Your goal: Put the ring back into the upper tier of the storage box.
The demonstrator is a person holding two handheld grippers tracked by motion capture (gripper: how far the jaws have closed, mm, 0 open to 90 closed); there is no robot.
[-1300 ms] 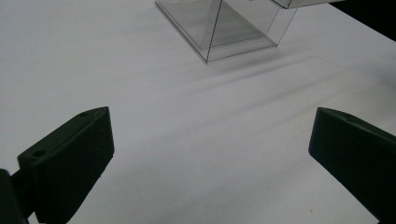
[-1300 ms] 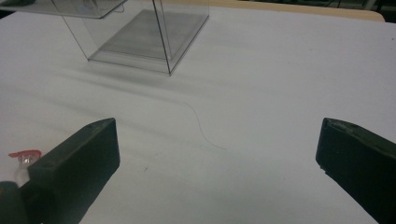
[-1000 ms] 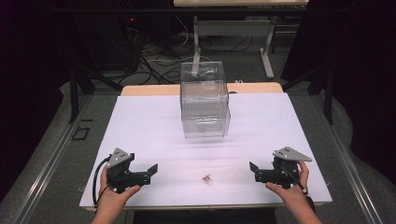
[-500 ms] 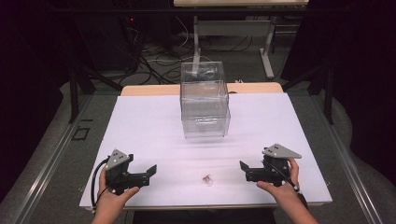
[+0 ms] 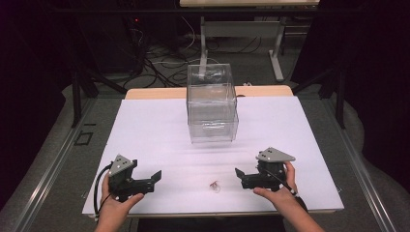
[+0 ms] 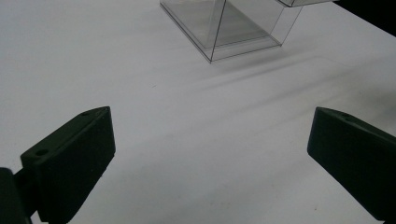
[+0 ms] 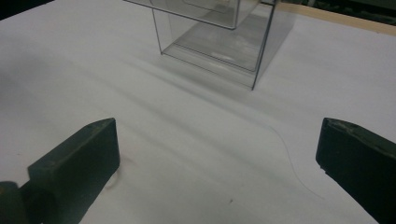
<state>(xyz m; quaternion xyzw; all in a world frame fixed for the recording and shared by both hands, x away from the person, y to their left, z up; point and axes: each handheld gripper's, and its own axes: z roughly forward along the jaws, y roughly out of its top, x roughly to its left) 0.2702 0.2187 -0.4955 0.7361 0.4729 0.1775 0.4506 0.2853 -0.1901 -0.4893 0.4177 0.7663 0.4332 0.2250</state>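
The clear box (image 5: 212,104) looks like glossy, smooth see-through plastic. Under it, the white table top (image 5: 145,130) is matt and smooth; behind the box a pale wood edge (image 5: 154,92) shows. Both grippers' black jaws look matt plastic.

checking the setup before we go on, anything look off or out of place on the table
Nothing looks damaged or spilled. The clear box stands upright mid-table, and one small item lies loose near the front edge, too small to identify.
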